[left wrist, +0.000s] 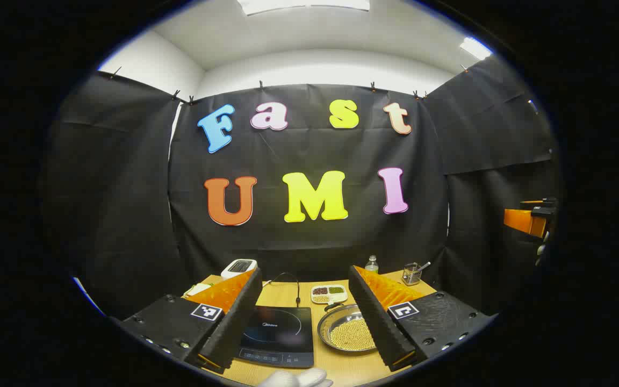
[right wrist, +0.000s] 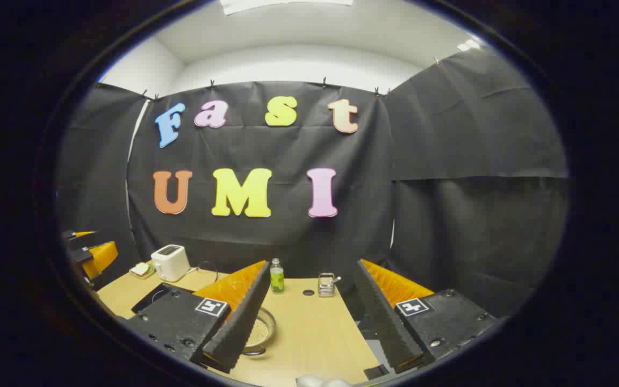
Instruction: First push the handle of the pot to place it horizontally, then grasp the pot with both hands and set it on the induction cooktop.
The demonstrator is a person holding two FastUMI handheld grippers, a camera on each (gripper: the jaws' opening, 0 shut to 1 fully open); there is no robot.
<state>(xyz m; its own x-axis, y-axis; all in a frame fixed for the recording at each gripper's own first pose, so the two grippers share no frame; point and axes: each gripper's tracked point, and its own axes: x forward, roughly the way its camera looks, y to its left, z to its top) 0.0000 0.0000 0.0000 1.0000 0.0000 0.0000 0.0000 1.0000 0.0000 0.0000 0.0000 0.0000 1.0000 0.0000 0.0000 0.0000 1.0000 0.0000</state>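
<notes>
On the surface [left wrist: 342,371], the pot [left wrist: 348,334] is sitting just right of the cooktop [left wrist: 277,336]. Left tool [left wrist: 301,328] and right tool [right wrist: 309,328] are hovering wide open, holding nothing.

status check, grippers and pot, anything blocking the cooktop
Left gripper open, right gripper open, both above the table. Pot of beans on the table beside the induction cooktop, ungrasped. Nothing on the cooktop.

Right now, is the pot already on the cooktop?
No, the pot sits on the table just right of the cooktop.
</notes>
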